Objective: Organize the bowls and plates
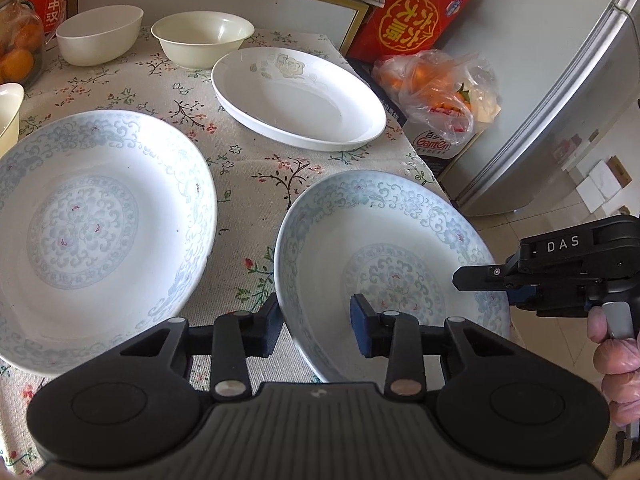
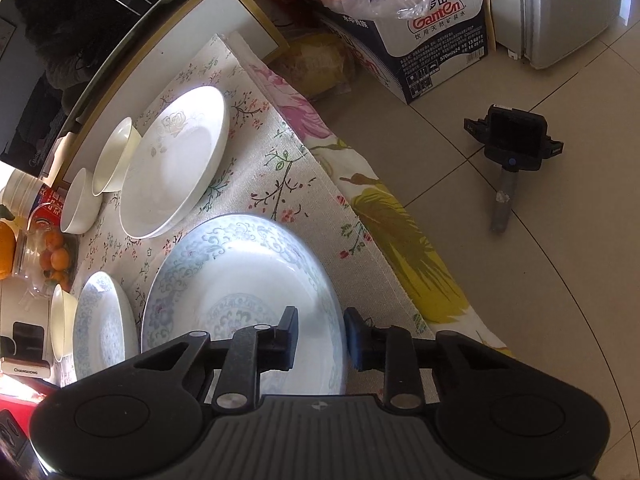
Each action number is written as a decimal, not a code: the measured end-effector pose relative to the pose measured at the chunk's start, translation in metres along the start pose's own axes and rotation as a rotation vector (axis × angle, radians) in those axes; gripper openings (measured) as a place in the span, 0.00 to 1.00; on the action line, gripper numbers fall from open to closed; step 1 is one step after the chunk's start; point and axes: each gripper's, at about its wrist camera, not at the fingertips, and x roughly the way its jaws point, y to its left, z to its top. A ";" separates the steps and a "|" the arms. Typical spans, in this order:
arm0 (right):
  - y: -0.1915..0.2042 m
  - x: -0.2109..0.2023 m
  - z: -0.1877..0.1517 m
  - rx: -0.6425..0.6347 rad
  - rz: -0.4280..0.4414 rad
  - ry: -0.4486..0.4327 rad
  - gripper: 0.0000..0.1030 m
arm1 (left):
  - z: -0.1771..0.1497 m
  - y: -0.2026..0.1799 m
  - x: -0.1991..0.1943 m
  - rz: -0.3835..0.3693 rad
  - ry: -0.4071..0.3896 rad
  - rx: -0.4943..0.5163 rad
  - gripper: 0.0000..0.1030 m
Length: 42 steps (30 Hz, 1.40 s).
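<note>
From the left wrist view, the left claw (image 1: pixel 316 326) reaches forward low over the tabletop (image 1: pixel 248 184), its fingers spread apart on either side of the near-left rim of the blue-patterned plate (image 1: pixel 384 264); one finger sits outside the rim, the other over the plate's inside, so it is released, not clamped. A second patterned plate (image 1: pixel 96 224) lies just to the left, apart from the first. Farther back rest a white oval plate (image 1: pixel 300 96) and two cream bowls (image 1: pixel 202 38), (image 1: pixel 100 32). At the right edge the right claw (image 1: pixel 472 276) juts in sideways toward the plate's right rim, a gloved hand (image 1: pixel 616 352) gripping its handle; whether it is clenched I cannot tell from here.

From the right wrist view, the right claw (image 2: pixel 320 336) is tilted and looks along the tabletop (image 2: pixel 280 184), fingers parted across the same patterned plate's (image 2: pixel 240 272) right rim, one finger over the plate, the other outside it. The oval plate (image 2: pixel 176 164) lies beyond it.
</note>
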 end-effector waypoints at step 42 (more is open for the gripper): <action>0.052 -0.044 -0.009 -0.131 0.066 -0.158 0.16 | 0.012 0.023 -0.056 0.027 -0.141 -0.022 0.17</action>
